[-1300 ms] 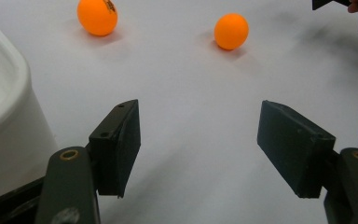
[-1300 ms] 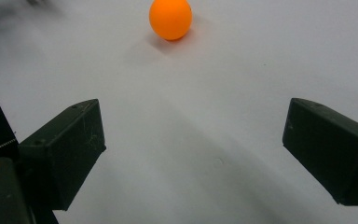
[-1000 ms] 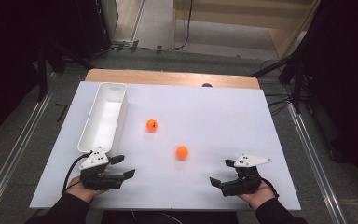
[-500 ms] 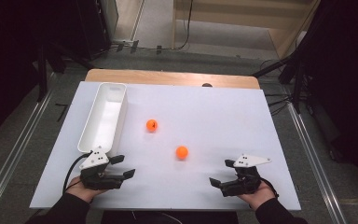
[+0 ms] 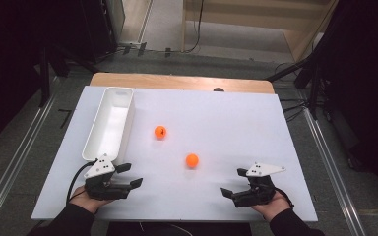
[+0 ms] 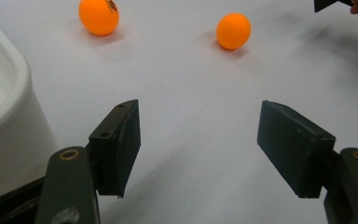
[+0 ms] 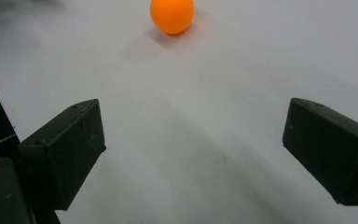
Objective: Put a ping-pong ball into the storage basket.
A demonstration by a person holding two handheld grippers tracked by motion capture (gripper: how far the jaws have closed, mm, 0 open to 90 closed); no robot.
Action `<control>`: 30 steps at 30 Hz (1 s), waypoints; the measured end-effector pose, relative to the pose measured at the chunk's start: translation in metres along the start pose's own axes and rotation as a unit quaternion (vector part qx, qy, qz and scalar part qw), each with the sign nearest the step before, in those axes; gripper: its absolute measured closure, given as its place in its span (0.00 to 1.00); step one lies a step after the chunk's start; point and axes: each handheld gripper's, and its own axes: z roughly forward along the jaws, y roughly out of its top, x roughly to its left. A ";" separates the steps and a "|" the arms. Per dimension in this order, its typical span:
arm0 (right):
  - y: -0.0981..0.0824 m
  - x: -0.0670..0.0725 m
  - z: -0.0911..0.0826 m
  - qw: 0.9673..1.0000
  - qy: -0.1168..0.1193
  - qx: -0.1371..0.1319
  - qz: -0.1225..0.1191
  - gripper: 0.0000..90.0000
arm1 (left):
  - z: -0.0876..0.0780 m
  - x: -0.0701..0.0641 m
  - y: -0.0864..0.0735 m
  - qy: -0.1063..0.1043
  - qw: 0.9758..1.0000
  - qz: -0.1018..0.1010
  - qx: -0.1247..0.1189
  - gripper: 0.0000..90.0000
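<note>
Hidden or cut off: both forearms leave the high view at its bottom edge; the tray (image 6: 2, 121) shows just a rounded corner in the left gripper view, its inside out of sight there. A small dark spot at the table's far edge is too small to identify. Print on the far ball (image 5: 160, 132) is unreadable from above; in the left gripper view it appears as a dark mark near the ball's top edge. That view holds both balls and, at its top right corner, a piece of the other gripper. The right gripper view holds one ball, the near ball (image 7: 172, 15), straight ahead of its jaws. Count: two orange balls, one white tray, two grippers. Left gripper (image 5: 130, 176) sits at the tray's near end, jaws apart, nothing between them. Right gripper (image 5: 229, 186) sits near the table's near right corner, jaws apart, bare table (image 5: 236, 118) between. Both balls lie on the table, well apart, right of the tray; the near ball is nearer the right gripper.
</note>
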 end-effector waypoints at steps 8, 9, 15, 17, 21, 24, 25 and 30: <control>0.000 0.000 0.000 1.000 0.000 0.001 -0.002 0.05 | 0.001 -0.004 0.003 -0.008 1.000 0.007 -0.002 0.34; 0.000 0.000 0.000 1.000 0.000 0.001 -0.002 0.05 | 0.001 -0.004 0.003 -0.008 1.000 0.007 -0.002 0.34; 0.000 0.000 0.000 1.000 -0.002 0.002 -0.004 0.05 | 0.004 -0.012 0.008 -0.019 1.000 0.019 -0.003 0.34; 0.000 0.000 0.000 1.000 -0.003 0.002 -0.005 0.05 | 0.006 -0.015 0.011 -0.022 1.000 0.021 -0.005 0.34; 0.000 0.000 0.000 1.000 -0.004 0.002 -0.006 0.05 | 0.009 -0.019 0.014 -0.028 0.999 0.027 -0.004 0.34; 0.000 0.000 0.000 1.000 -0.003 0.002 -0.005 0.05 | 0.011 -0.022 0.015 -0.030 0.999 0.029 -0.004 0.34; 0.000 0.000 0.000 1.000 -0.003 0.003 -0.006 0.05 | 0.011 -0.023 0.016 -0.033 0.999 0.030 -0.005 0.34; 0.000 0.000 0.001 1.000 -0.003 0.006 -0.007 0.05 | 0.012 -0.025 0.018 -0.034 0.999 0.030 -0.005 0.34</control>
